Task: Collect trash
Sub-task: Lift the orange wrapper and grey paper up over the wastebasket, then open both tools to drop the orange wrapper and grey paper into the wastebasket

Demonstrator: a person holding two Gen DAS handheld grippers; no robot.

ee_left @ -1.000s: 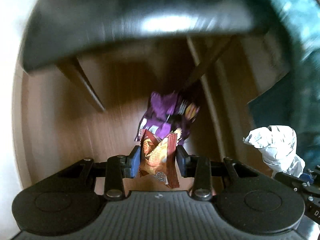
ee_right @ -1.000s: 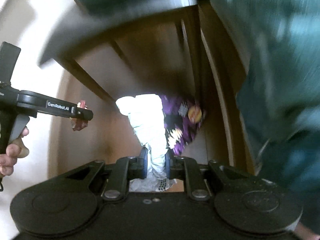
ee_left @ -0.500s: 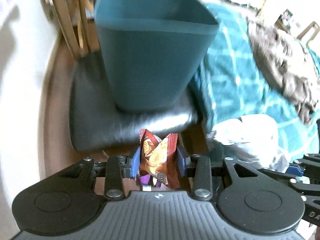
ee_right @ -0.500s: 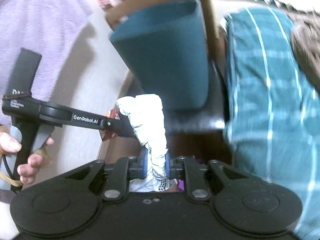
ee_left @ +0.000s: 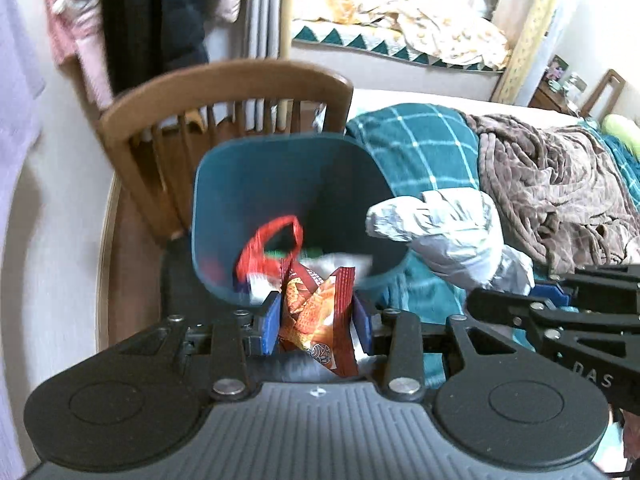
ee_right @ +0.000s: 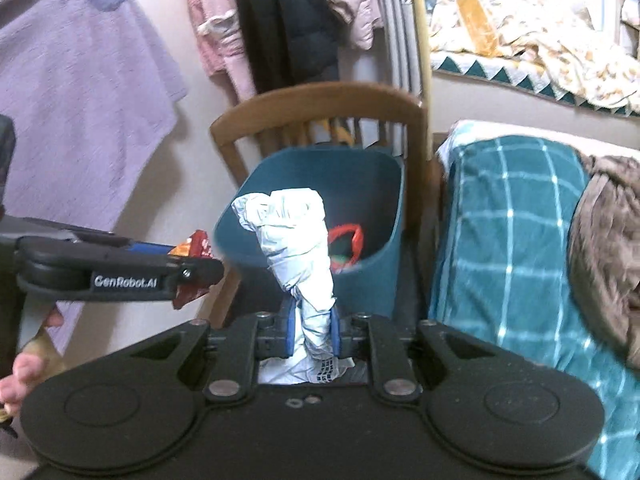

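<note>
My left gripper (ee_left: 316, 326) is shut on a red-orange snack wrapper (ee_left: 320, 320), held just before the open mouth of a teal bin (ee_left: 240, 184). The bin stands on a wooden chair's dark seat and holds a red wrapper (ee_left: 268, 248) and other scraps. My right gripper (ee_right: 313, 330) is shut on a crumpled white paper wad (ee_right: 296, 248), held in front of the same bin (ee_right: 376, 184). The paper wad (ee_left: 444, 228) and right gripper show at right in the left wrist view. The left gripper with its wrapper (ee_right: 192, 264) shows at left in the right wrist view.
The wooden chair (ee_left: 224, 80) stands against a pale wall with hanging clothes (ee_right: 280, 20). A bed with a teal checked blanket (ee_right: 512, 240) and a brown throw (ee_left: 552, 184) lies to the right.
Both grippers rose from under the chair near the floor to above the seat, with the bin's open mouth now in view. Both keep their hold on the wrapper and the paper wad.
</note>
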